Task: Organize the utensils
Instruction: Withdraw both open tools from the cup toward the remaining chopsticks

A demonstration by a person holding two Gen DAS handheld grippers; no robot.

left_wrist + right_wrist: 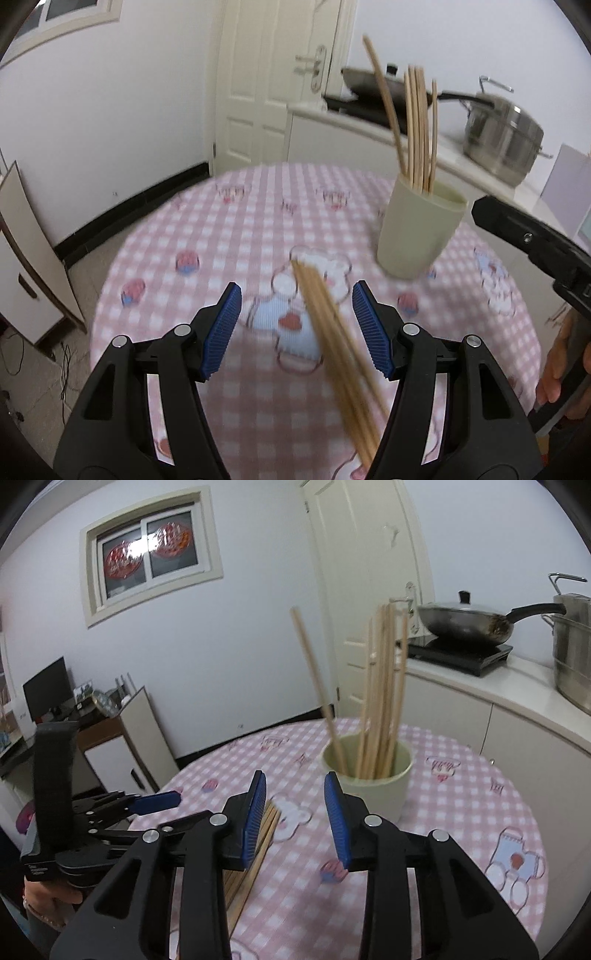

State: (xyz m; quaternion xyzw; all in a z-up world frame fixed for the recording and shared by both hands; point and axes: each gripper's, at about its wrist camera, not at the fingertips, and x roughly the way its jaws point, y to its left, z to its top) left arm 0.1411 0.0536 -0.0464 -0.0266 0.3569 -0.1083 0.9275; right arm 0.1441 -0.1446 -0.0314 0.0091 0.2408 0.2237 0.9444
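A bundle of wooden chopsticks [332, 339] lies flat on the pink checked tablecloth [221, 240]. My left gripper [297, 286] is open and straddles the bundle, its blue pads clear of the wood on both sides. A pale green cup [413, 236] to the right holds several upright chopsticks [417, 129], one of them leaning left. In the right wrist view, my right gripper [295, 775] is open and empty just in front of the cup [373, 790]. The bundle [264, 834] shows partly behind its left finger. The left gripper's blue pad [159, 800] reaches in from the left.
A counter on the right carries a lidded wok [465, 624] on a black hob and a steel pot [506, 140]. A closed white door stands behind the table. A low cabinet [125, 746] stands left of the round table's edge. A hand [557, 369] holds the right gripper.
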